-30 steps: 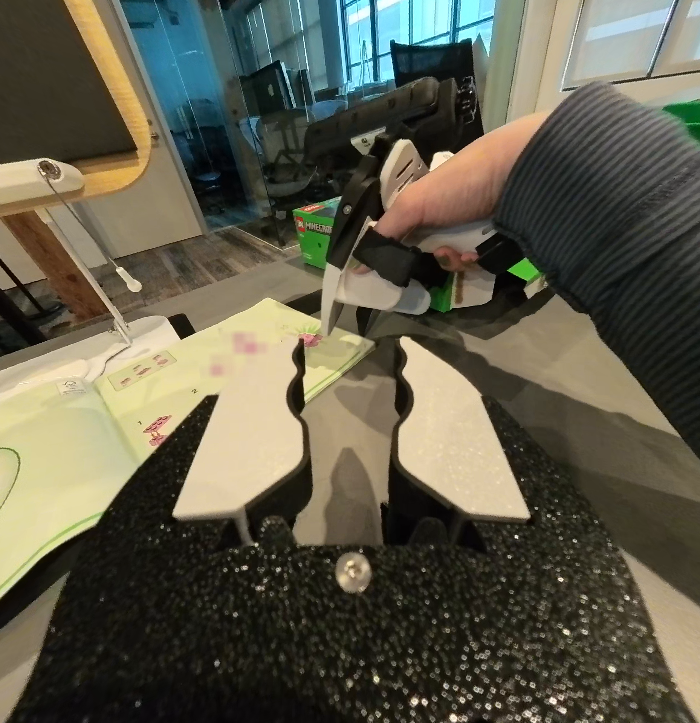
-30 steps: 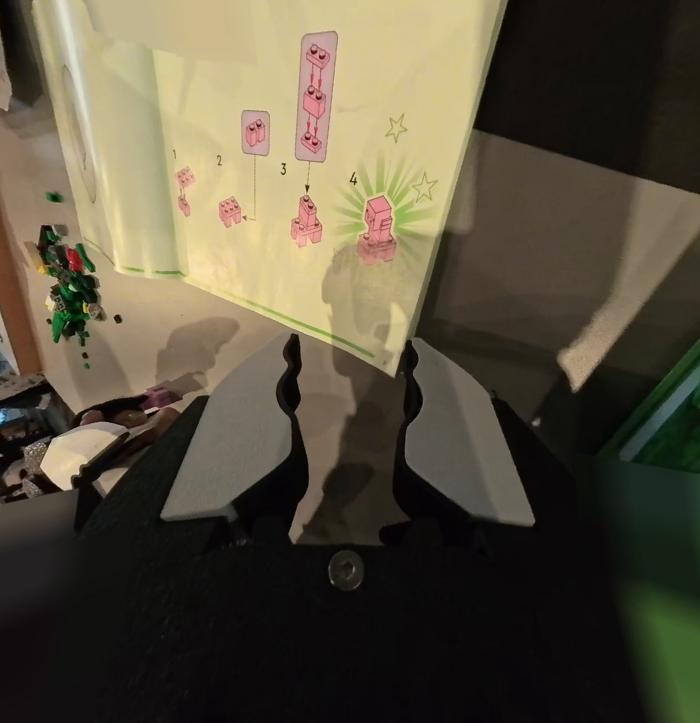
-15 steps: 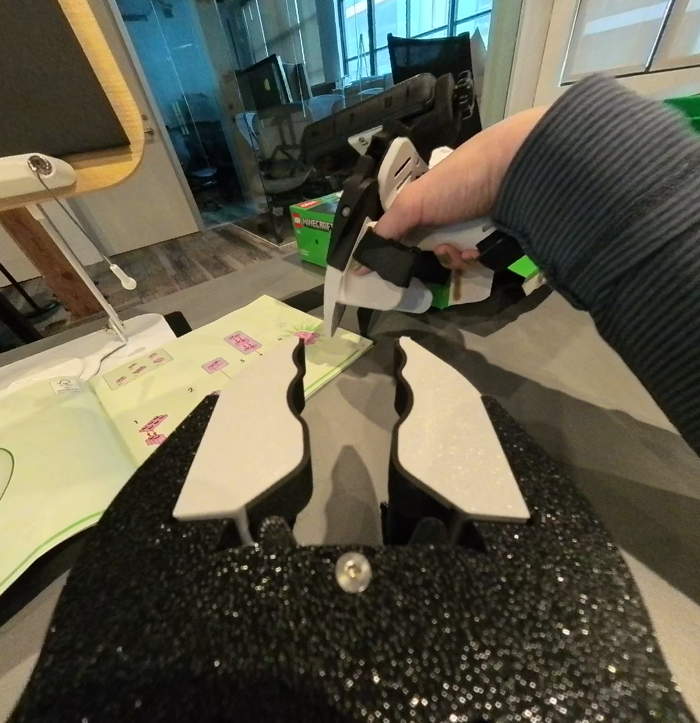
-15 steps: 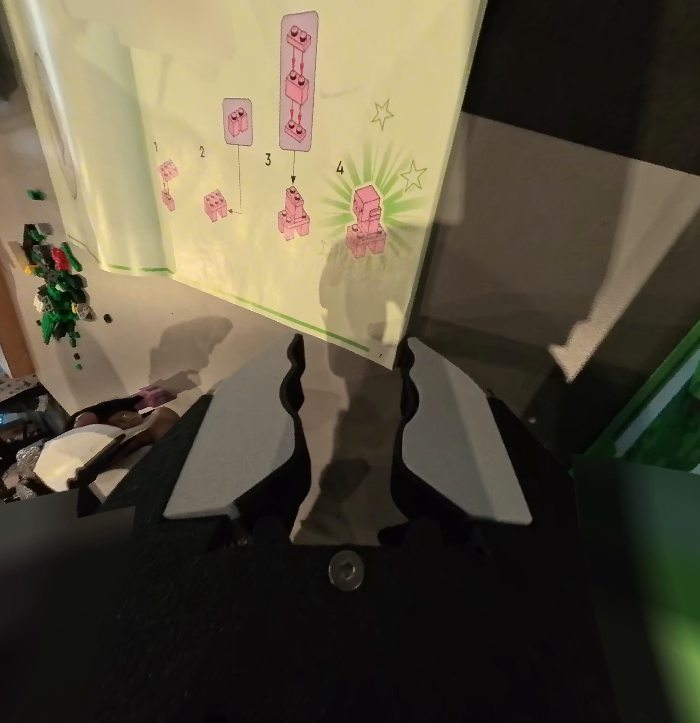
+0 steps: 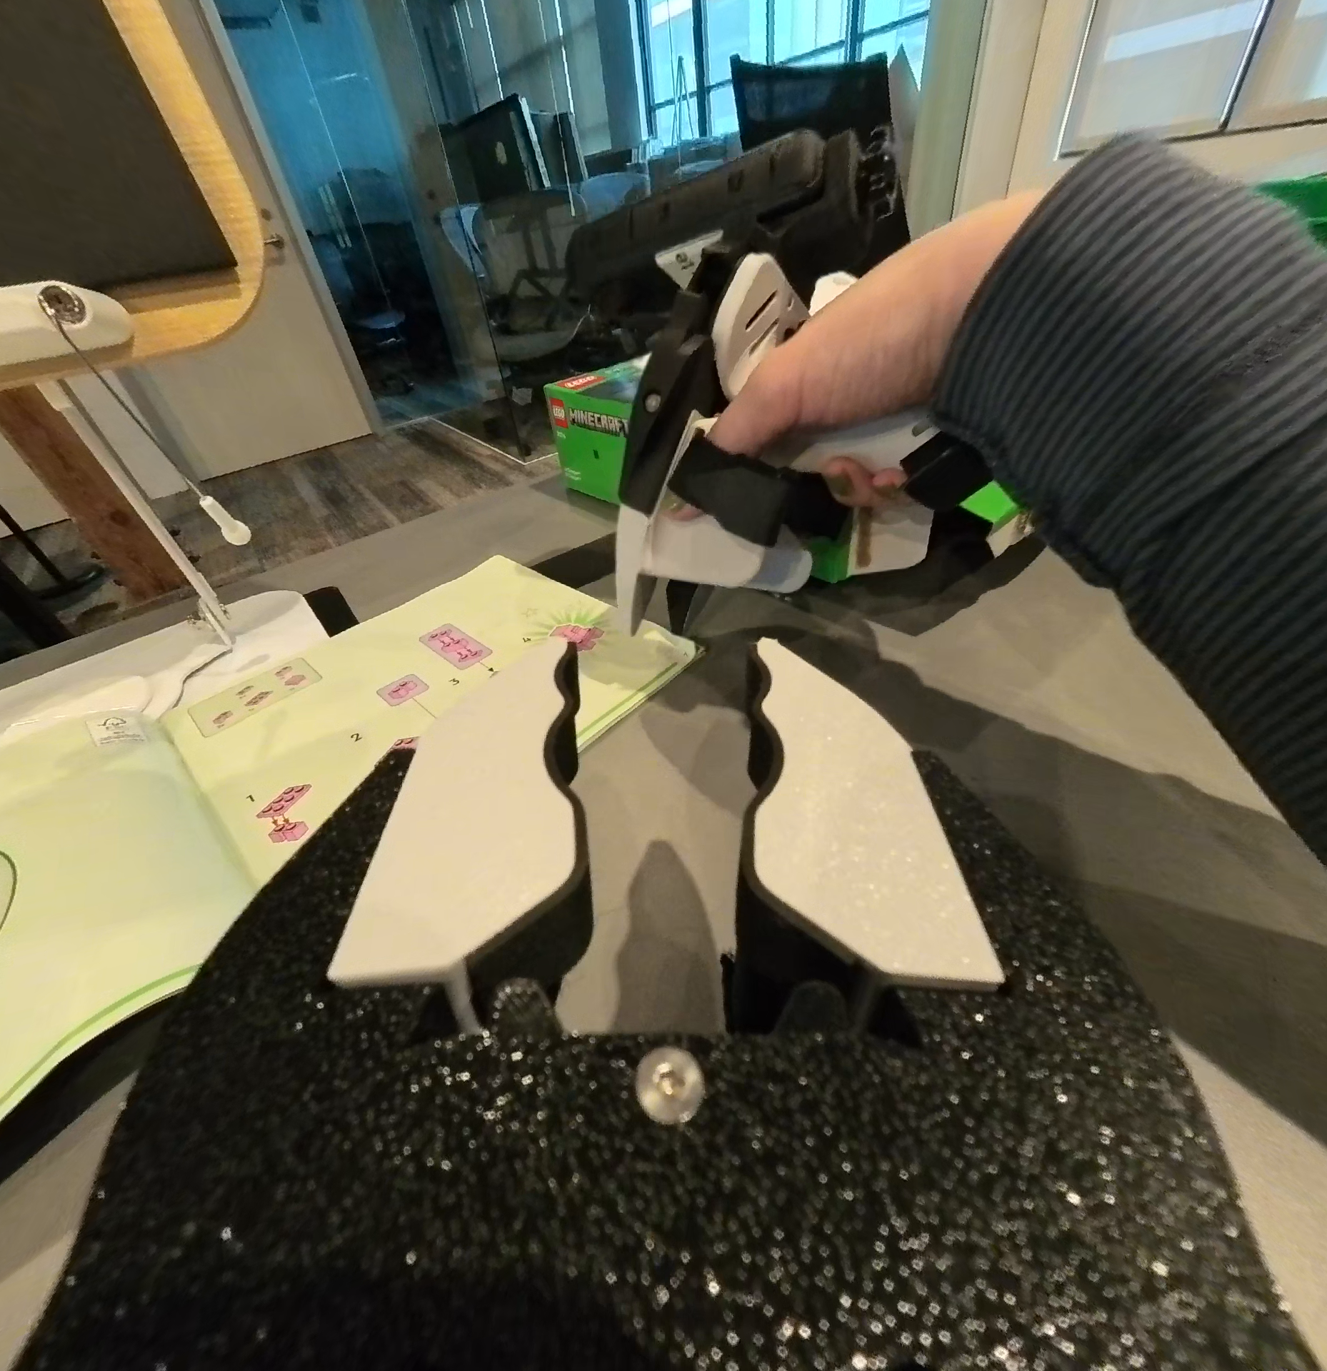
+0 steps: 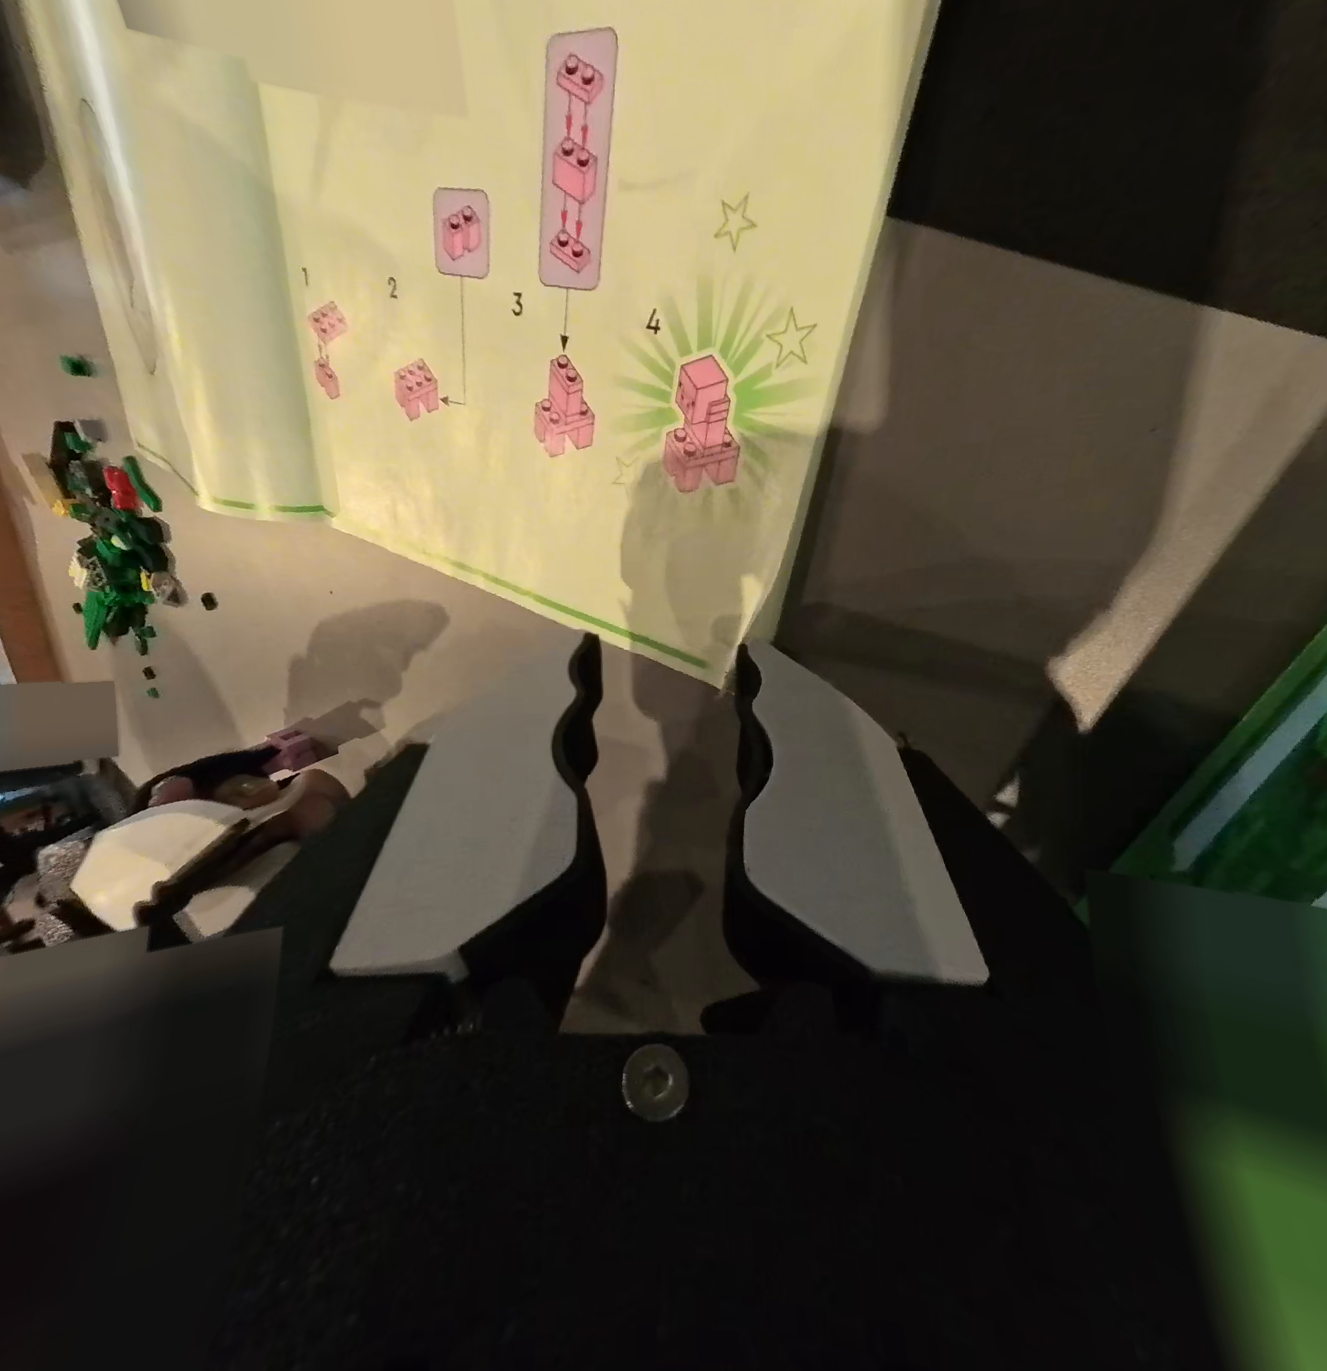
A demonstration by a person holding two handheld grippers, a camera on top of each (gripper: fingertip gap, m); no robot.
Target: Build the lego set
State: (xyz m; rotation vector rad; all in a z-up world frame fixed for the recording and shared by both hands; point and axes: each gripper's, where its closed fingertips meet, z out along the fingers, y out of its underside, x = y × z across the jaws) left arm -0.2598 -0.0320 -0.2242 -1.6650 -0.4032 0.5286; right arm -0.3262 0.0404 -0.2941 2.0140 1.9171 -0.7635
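The open instruction booklet [image 6: 542,311] lies flat on the grey counter [image 5: 1017,742], its near corner just ahead of the right gripper [image 6: 664,660], whose jaws stand apart and empty. A heap of loose bricks [image 6: 115,549] sits well to the left. The left gripper [image 5: 660,660] is likewise parted, holding nothing, beside the booklet's edge. A green set box [image 5: 594,438] stands at the counter's far side.

**Both grippers parted and empty**

The left gripper [image 5: 660,668] points forward and slightly down, its white fingers [image 5: 467,838] spread with nothing between them. The right gripper [image 6: 664,660] is tilted steeply down, jaws likewise apart and empty. The right hand [image 5: 846,386], in a dark ribbed sleeve [image 5: 1165,415], wraps its handle from above, fingers curled underneath.
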